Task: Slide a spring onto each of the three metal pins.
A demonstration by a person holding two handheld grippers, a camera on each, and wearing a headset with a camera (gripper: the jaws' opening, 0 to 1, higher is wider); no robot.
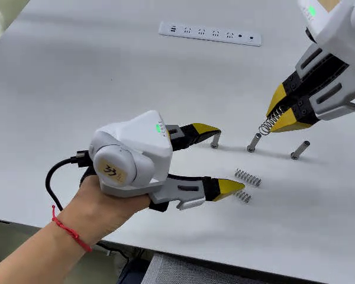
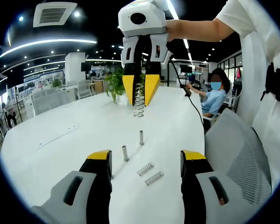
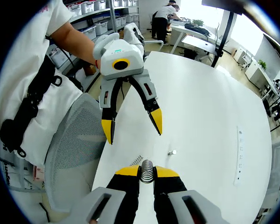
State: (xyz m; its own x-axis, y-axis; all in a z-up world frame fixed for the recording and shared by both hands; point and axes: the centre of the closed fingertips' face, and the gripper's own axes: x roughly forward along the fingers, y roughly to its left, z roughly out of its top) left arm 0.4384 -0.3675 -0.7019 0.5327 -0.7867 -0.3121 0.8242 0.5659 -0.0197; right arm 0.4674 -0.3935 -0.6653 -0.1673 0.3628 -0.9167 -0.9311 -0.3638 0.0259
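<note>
Jaws of the right gripper (image 1: 271, 121) are pressed together on the held spring (image 1: 266, 125), which is pinched at its upper coils between the yellow tips. In the right gripper view this held spring (image 3: 147, 170) stands as a ring between the two closed tips. In the head view the free part of it hangs out of the tips toward 7 o'clock, over the middle pin (image 1: 254, 142). In the left gripper view the right gripper (image 2: 140, 100) comes down from 12 o'clock, and a clear gap is seen between the lower end of the held spring (image 2: 139, 103) and the top of the middle pin (image 2: 141, 137).

The left gripper (image 1: 231, 158) has its jaws spread wide and grips nothing. A hand (image 1: 100, 207) holds it at 7 o'clock of the head view. Its far tip is just beside the left pin (image 1: 215, 140); I cannot tell if they touch.

The right pin (image 1: 300, 149) stands apart, at 3 o'clock from the middle pin. All three pins are bare. One loose spring (image 1: 248, 177) lies on the white table (image 1: 106, 71) at 6 o'clock from the middle pin, and the second loose spring (image 1: 242, 196) lies just beside the near tip of the left gripper. A power strip (image 1: 210, 33) lies far at 12 o'clock.
</note>
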